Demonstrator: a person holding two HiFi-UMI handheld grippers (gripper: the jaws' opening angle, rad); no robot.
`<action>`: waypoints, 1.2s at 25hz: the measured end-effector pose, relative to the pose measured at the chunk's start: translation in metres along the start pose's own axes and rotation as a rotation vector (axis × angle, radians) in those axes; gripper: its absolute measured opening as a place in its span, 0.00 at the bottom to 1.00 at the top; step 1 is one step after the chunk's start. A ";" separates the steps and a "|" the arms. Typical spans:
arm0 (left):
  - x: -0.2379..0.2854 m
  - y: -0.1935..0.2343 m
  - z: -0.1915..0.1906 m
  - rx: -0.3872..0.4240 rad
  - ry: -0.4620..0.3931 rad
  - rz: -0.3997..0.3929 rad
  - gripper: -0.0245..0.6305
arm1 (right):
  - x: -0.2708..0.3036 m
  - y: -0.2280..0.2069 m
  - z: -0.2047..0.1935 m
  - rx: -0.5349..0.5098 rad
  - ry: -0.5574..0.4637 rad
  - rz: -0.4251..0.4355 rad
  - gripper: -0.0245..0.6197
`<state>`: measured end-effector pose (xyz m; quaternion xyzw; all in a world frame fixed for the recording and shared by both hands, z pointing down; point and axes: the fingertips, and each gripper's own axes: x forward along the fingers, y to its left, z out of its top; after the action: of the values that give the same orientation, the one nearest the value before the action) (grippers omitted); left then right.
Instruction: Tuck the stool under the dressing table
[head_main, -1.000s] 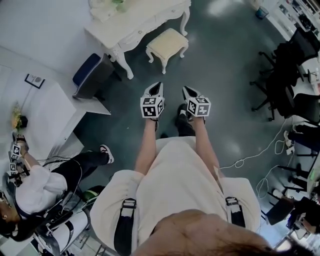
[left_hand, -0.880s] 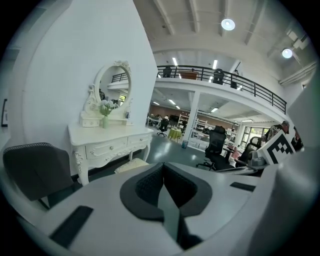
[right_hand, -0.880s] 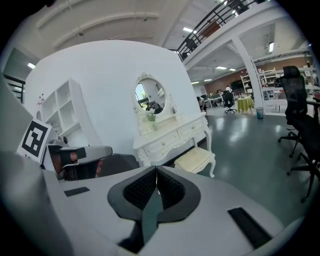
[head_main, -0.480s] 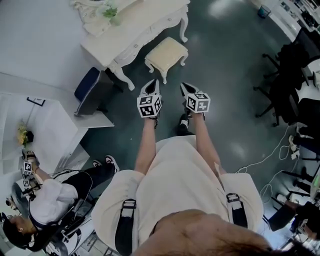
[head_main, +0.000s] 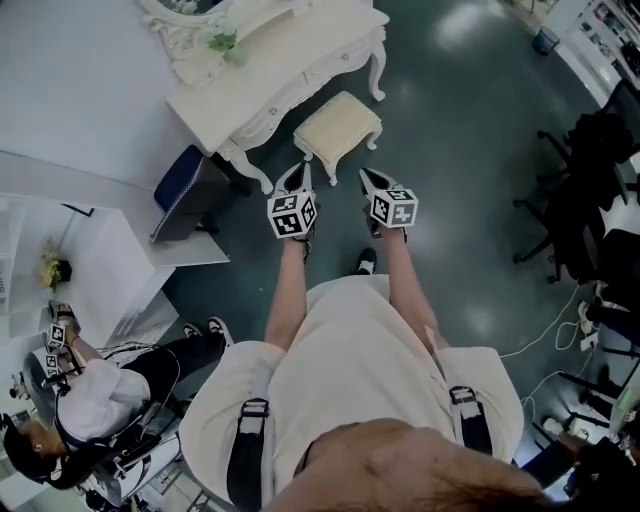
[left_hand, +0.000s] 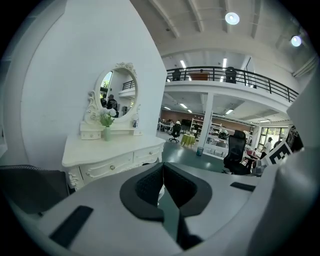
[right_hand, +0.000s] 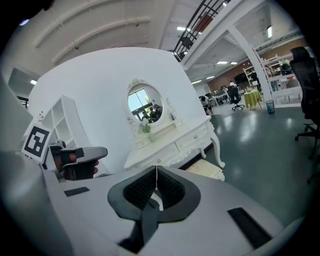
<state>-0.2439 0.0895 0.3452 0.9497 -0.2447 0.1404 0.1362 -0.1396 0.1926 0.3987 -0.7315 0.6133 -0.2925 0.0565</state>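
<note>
- Both tongs are being held out ahead of the person at about the same height, side by side and near each other.
- Left tongs (head_main: 298, 177): jaws are pressing together with nothing between them, as the left gripper view shows (left_hand: 162, 167).
- Right tongs (head_main: 367, 178): jaws are likewise meeting along a thin line and pinching nothing (right_hand: 156, 172).
- Cream padded square stool with white curved legs (head_main: 338, 123) is standing on the glossy dark grey-green floor (head_main: 450, 150), just past the tong tips. It is sitting in front of the table's knee gap, not yet under it, and also shows in the right gripper view (right_hand: 205, 169).
- Handling, my read: it is looking light, with a rigid frame and a soft cushion top, so it should be sliding easily on that floor.
- Where to take it: I'm thinking the hard seat rail under the cushion on the near side, one tong per corner. Pushing on the padding would be wasting travel, and pushing off-centre would be yawing it.
- Closed tongs are looking fine for a plain shove. Opening them to pinch the rail would be giving steering control.
- Risk: the splayed legs could be catching the table's legs, so I'm expecting it needs squaring first.
- White carved dressing table (head_main: 290, 60) is standing against the wall behind the stool.
- Small vase with a green sprig (head_main: 222, 42) and an oval mirror (left_hand: 116, 95) are sitting at the back of the table, so a hard bump could be rattling them.
</note>
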 end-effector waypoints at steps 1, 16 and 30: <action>0.006 -0.002 0.001 -0.001 -0.002 0.007 0.06 | 0.001 -0.007 0.003 0.004 -0.003 0.004 0.10; 0.060 -0.028 -0.014 0.001 0.035 0.093 0.06 | -0.012 -0.089 0.009 0.061 -0.010 -0.050 0.10; 0.145 -0.046 -0.031 -0.016 0.109 0.066 0.06 | 0.012 -0.156 0.014 0.118 0.001 -0.125 0.10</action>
<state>-0.1056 0.0767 0.4136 0.9309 -0.2692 0.1942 0.1524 0.0035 0.2156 0.4601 -0.7637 0.5480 -0.3313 0.0810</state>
